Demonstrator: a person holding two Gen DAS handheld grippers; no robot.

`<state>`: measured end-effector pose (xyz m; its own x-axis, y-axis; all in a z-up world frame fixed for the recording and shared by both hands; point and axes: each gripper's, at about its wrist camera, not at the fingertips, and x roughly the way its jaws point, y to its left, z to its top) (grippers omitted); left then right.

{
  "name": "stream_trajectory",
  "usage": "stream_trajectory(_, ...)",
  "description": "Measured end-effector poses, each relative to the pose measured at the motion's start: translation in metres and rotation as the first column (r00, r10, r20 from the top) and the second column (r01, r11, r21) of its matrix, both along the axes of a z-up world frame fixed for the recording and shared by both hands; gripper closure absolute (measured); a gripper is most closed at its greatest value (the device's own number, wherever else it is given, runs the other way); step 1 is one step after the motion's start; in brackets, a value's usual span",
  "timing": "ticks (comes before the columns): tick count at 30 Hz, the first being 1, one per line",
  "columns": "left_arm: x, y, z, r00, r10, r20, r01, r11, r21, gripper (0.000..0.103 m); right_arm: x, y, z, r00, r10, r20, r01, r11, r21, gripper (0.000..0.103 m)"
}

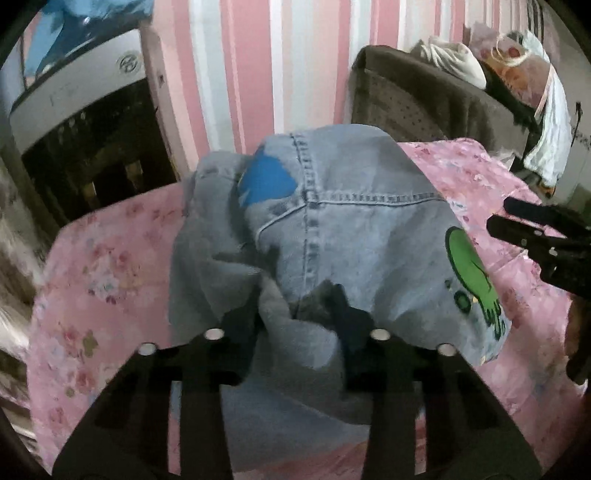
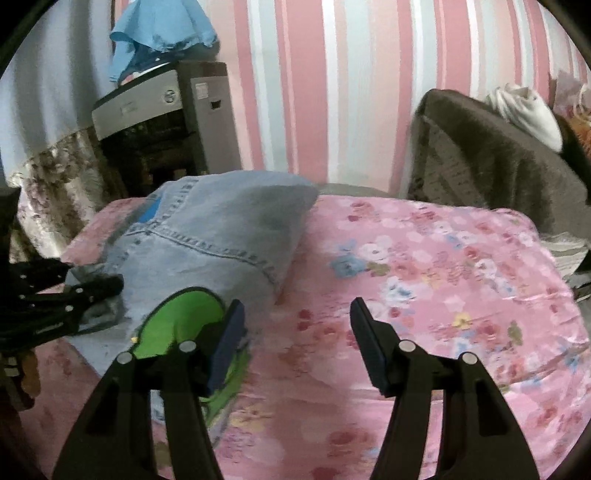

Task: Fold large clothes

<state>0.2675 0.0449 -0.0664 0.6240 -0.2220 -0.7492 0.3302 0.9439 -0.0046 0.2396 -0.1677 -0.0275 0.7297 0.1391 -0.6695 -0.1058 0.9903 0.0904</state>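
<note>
Denim jacket (image 1: 354,236) bunched up on pink flowery bedspread (image 1: 110,266), toward its left side in the right wrist view. Light blue cloth with stitched seams, blue patch (image 1: 264,181) near the top, green patch (image 1: 472,273) at the right edge. Left gripper (image 1: 295,317) pinched on a fold of the denim at the near edge, cloth puffed up between its fingers. Right gripper (image 2: 295,325) spread wide, nothing between its fingers, left finger (image 2: 229,343) just over the green patch, right finger over bare bedspread. Pink striped wall (image 2: 332,92) behind. Brown blanket (image 2: 498,166) off to the right. Grey machine (image 2: 162,107) at the back left, blue cloth (image 2: 162,29) on top.
</note>
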Motion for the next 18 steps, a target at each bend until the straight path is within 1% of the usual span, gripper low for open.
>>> stream_trajectory(1,-0.002,0.005,0.000,1.000,0.007,0.002,-0.007,1.000,-0.018,0.078,0.000,0.001,-0.001,1.000,0.010,-0.004,-0.010,1.000,0.021,0.043)
stream_trajectory(2,-0.004,0.009,0.000,1.000,0.010,0.006,-0.010,0.999,-0.031,0.081,0.001,0.002,-0.002,1.000,0.021,-0.007,-0.020,0.999,0.042,0.043)
stream_trajectory(4,-0.010,0.017,-0.002,1.000,0.025,0.014,-0.024,0.998,-0.052,0.083,0.004,0.005,-0.006,0.999,0.042,-0.023,-0.040,0.995,0.088,0.042)
stream_trajectory(7,-0.017,0.020,-0.006,0.999,0.038,0.027,-0.036,0.998,-0.060,0.084,0.011,0.011,-0.015,0.998,0.046,-0.043,-0.042,0.994,0.105,0.040)
stream_trajectory(8,-0.018,0.021,-0.006,0.999,0.041,0.030,-0.039,0.997,-0.062,0.085,0.014,0.010,-0.017,0.998,0.050,-0.049,-0.043,0.991,0.128,0.040)
stream_trajectory(9,-0.020,0.021,-0.006,0.999,0.043,0.033,-0.040,0.997,-0.067,0.085,0.016,0.010,-0.018,0.997,0.052,-0.054,-0.043,0.988,0.150,0.037)
stream_trajectory(10,-0.020,0.022,-0.006,0.999,0.041,0.033,-0.039,0.997,-0.070,0.086,0.020,0.007,-0.021,0.997,0.049,-0.062,-0.038,0.983,0.179,0.033)
stream_trajectory(12,-0.019,0.025,-0.006,0.999,0.038,0.026,-0.036,0.996,-0.085,0.086,0.027,0.002,-0.025,0.995,0.058,-0.077,-0.035,0.962,0.269,0.032)
stream_trajectory(14,-0.019,0.027,-0.006,0.999,0.036,0.024,-0.033,0.995,-0.091,0.087,0.036,0.003,-0.032,0.991,0.088,-0.101,-0.047,0.936,0.350,0.032)
stream_trajectory(15,-0.020,0.026,-0.006,0.999,0.035,0.027,-0.033,0.996,-0.085,0.087,0.039,0.006,-0.034,0.990,0.097,-0.103,-0.055,0.934,0.353,0.035)
stream_trajectory(16,-0.022,0.025,-0.007,0.999,0.036,0.032,-0.033,0.996,-0.078,0.087,0.041,0.012,-0.035,0.989,0.115,-0.097,-0.075,0.937,0.342,0.050)
stream_trajectory(17,-0.024,0.025,-0.008,0.999,0.035,0.038,-0.032,0.997,-0.071,0.088,0.042,0.018,-0.035,0.988,0.127,-0.087,-0.093,0.943,0.321,0.054)
stream_trajectory(18,-0.024,0.024,-0.008,0.998,0.036,0.042,-0.033,0.997,-0.062,0.088,0.041,0.026,-0.033,0.990,0.126,-0.065,-0.103,0.956,0.274,0.062)
